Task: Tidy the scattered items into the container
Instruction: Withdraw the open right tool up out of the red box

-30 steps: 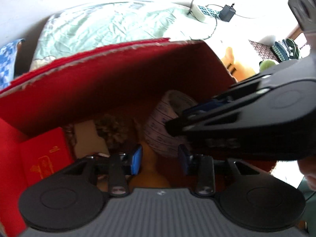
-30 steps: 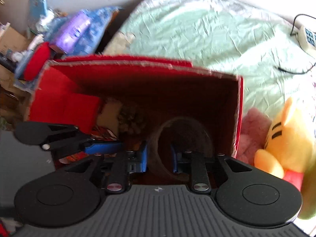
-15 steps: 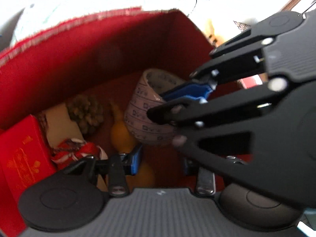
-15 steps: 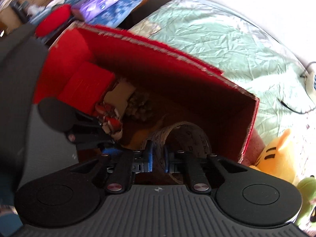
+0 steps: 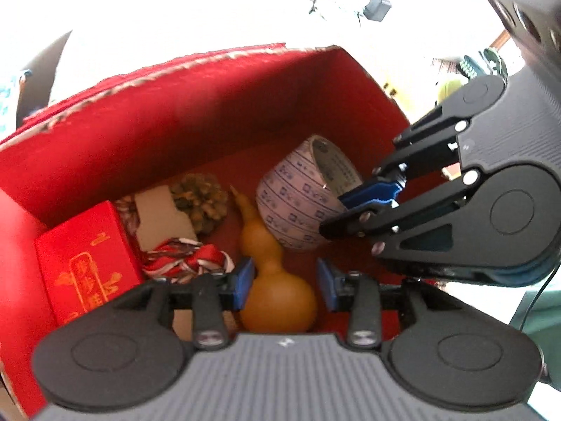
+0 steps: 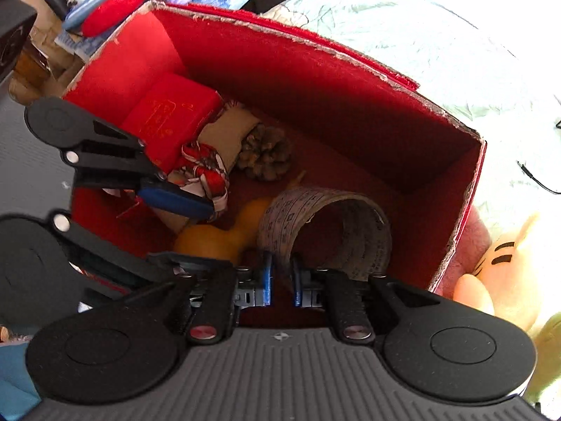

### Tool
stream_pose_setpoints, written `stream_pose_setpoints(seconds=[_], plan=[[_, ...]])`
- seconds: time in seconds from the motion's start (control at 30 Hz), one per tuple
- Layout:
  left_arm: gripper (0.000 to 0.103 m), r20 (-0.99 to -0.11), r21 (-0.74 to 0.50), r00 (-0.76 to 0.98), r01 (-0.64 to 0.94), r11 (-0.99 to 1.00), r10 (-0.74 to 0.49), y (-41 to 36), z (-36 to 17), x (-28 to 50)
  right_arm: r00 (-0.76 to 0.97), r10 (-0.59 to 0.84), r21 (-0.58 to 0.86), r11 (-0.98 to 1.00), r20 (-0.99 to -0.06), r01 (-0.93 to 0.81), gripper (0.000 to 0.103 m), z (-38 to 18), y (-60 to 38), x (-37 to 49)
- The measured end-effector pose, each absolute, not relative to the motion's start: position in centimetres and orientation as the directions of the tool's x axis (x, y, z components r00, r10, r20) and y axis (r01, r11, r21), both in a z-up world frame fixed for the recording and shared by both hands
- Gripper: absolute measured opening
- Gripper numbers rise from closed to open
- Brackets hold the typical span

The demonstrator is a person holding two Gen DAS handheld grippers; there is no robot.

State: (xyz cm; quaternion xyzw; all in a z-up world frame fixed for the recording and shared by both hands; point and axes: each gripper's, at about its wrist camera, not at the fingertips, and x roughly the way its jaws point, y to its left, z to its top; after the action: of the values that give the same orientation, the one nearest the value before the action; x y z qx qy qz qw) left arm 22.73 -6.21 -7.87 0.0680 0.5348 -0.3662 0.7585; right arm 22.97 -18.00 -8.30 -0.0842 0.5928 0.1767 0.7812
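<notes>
The red box (image 5: 210, 112) (image 6: 315, 80) holds a small red carton (image 5: 84, 266) (image 6: 168, 115), a cardboard scrap (image 5: 157, 217), a pine cone (image 5: 201, 200) (image 6: 266, 154), a red-and-white cord (image 5: 186, 263) (image 6: 203, 168), a tan gourd (image 5: 277, 294) (image 6: 217, 238) and a printed tape roll (image 5: 298, 203) (image 6: 336, 224). My right gripper (image 6: 281, 280) (image 5: 336, 214) is shut on the roll's wall, one finger inside the ring. My left gripper (image 5: 285, 279) hangs open over the gourd's bulb; I cannot tell whether it touches.
The box stands on a pale green bedsheet (image 6: 420, 52). A yellow plush toy (image 6: 505, 273) and a pink plush (image 6: 470, 242) press against the box's right wall. Cardboard boxes and a red cushion (image 6: 112, 7) clutter the far left. A charger (image 5: 377, 1) lies beyond.
My right gripper's fingers have narrowed onto the roll's wall. Both cameras now look more steeply down into the box. In the left view the right gripper has drawn back to the right.
</notes>
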Motion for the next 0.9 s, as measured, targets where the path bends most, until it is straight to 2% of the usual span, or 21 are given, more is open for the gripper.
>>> stream_pose_setpoints(seconds=[0.07,0.13,0.23,0.33,0.43,0.53,0.73,0.9], plan=[[0.042,-0.852,-0.294,0.182,0.611,0.735,-0.491,-5.7,-7.4,23.0,0.278,0.18,0.071,0.929,-0.943,-0.362,0.032,-7.4,-18.3,22.8],[0.042,-0.846,-0.289,0.21,0.59,0.754,-0.489,-5.4,-7.1,23.4,0.321,0.205,0.098,0.942,-0.924,-0.321,0.037,-6.2,-19.3,22.7],[0.042,-0.847,-0.257,0.252,0.576,0.776,-0.468,-6.0,-6.9,23.9,0.369,0.249,0.168,0.957,-0.895,-0.237,0.034,-5.2,-21.0,22.8],[0.042,-0.854,-0.239,0.258,0.576,0.782,-0.451,-7.1,-7.2,24.1,0.393,0.193,0.132,0.975,-0.899,-0.178,0.025,-5.4,-21.5,22.8],[0.042,-0.857,-0.247,0.248,0.572,0.783,-0.451,-8.1,-7.7,24.1,0.422,0.171,0.143,0.985,-0.89,-0.097,0.022,-5.5,-22.3,22.8],[0.035,-0.864,-0.221,0.259,0.577,0.786,-0.432,-8.9,-7.7,23.9,0.445,0.159,0.164,0.986,-0.881,-0.029,0.021,-5.3,-23.1,22.8],[0.035,-0.868,-0.256,0.21,0.586,0.769,-0.449,-9.9,-8.4,24.4,0.468,0.191,0.23,0.973,-0.863,0.027,0.021,-3.9,-24.2,22.6],[0.035,-0.885,-0.233,0.194,0.602,0.764,-0.423,-11.3,-9.4,23.6,0.474,0.168,0.211,0.977,-0.864,0.038,0.022,-3.6,-24.2,22.1]])
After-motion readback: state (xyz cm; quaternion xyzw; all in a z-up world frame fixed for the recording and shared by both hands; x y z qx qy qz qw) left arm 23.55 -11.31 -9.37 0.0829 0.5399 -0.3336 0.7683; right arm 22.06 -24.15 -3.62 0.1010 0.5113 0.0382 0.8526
